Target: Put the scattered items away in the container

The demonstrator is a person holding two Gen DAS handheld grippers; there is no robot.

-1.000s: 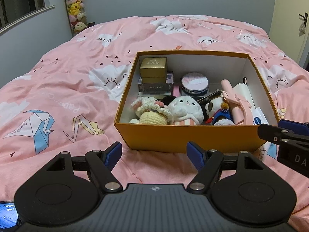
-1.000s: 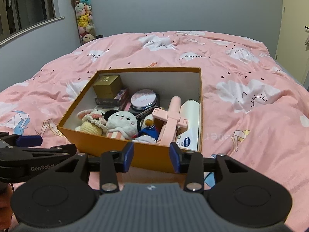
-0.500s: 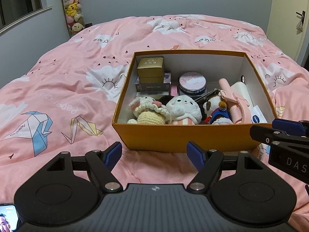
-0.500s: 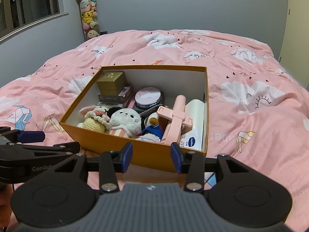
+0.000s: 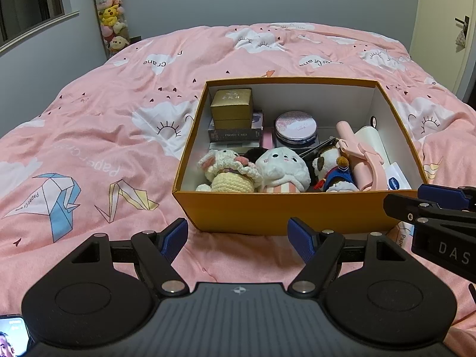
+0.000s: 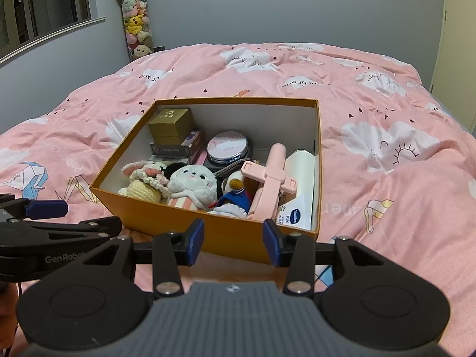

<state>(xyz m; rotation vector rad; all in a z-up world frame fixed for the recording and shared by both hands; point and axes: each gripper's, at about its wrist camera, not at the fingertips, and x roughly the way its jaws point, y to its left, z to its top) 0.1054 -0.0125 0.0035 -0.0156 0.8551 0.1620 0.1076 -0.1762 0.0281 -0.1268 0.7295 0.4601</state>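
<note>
Left wrist view: left tongs (image 5: 238, 239) spread wide apart, gripping nothing, poised just short of the near wall of the orange box (image 5: 291, 209) on the pink bed cover (image 5: 89, 136). Right tongs (image 6: 233, 245) likewise apart and empty, narrower in gap, close before the box's near right corner, seen in the right wrist view; also visible at the right edge of the left view (image 5: 437, 205).

Inside the box: gold cube (image 5: 232, 107) atop a flat dark case (image 5: 235, 132) in the far left corner; round pink compact (image 5: 296, 126) beside it; crocheted bunny (image 5: 226, 172), white plush (image 5: 282, 169) and small panda doll (image 5: 333, 171) lined along the near wall; pink folding stand (image 6: 269, 187) lying lengthwise toward the right; white tube (image 6: 300, 190) against the right wall.

Column of plush toys (image 5: 111, 17) upright in the far left room corner. Phone screen (image 5: 13, 334) peeking in at bottom left.
</note>
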